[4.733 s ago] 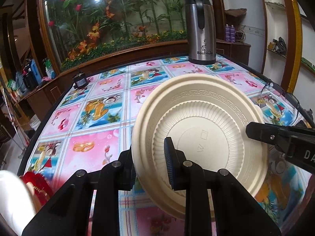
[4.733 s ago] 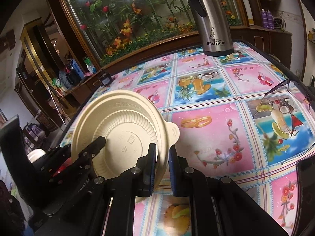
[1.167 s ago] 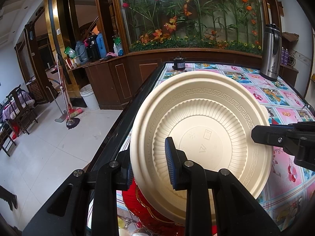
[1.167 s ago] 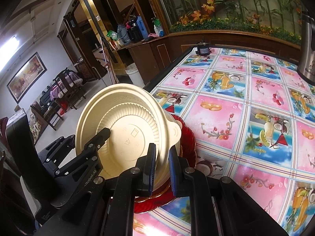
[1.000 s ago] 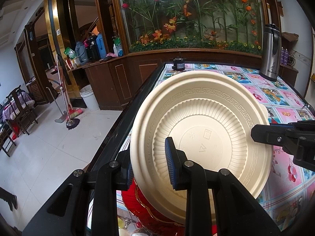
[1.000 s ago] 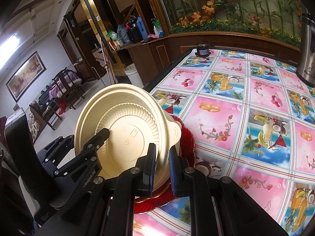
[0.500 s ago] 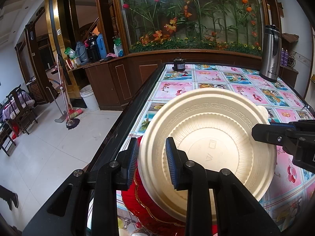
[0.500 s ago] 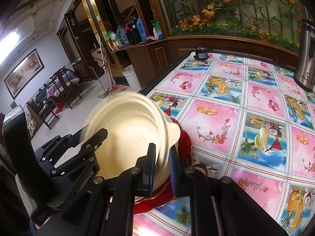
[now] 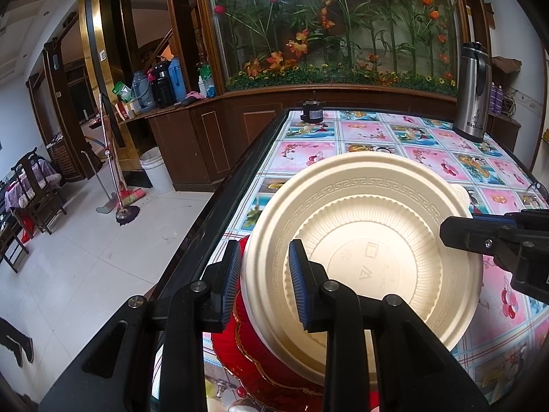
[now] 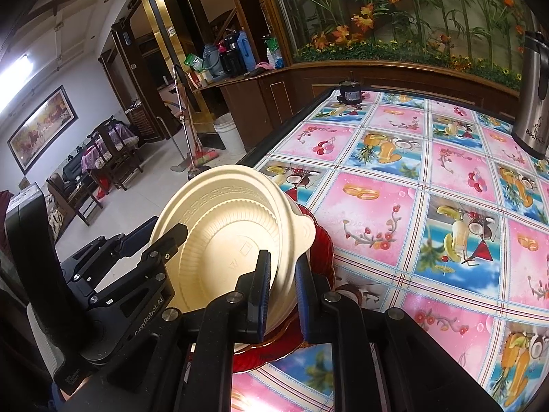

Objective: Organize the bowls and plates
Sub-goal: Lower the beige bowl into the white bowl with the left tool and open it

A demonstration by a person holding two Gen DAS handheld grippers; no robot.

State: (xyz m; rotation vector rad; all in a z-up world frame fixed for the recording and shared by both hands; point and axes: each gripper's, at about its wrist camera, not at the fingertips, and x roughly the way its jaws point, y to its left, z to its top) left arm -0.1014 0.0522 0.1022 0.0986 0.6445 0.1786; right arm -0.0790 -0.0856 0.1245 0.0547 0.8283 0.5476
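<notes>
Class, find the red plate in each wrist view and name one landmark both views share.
Left wrist: red plate sits bottom centre, under the cream bowl.
Right wrist: red plate is centre, right of and beneath the bowl.
Shared landmark: steel flask at the table's far right.

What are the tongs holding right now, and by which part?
Both straddle the rim of the cream ribbed plastic bowl: left tongs at its near-left edge, right tongs beside its tab handle. Neither visibly clamps it.
</notes>
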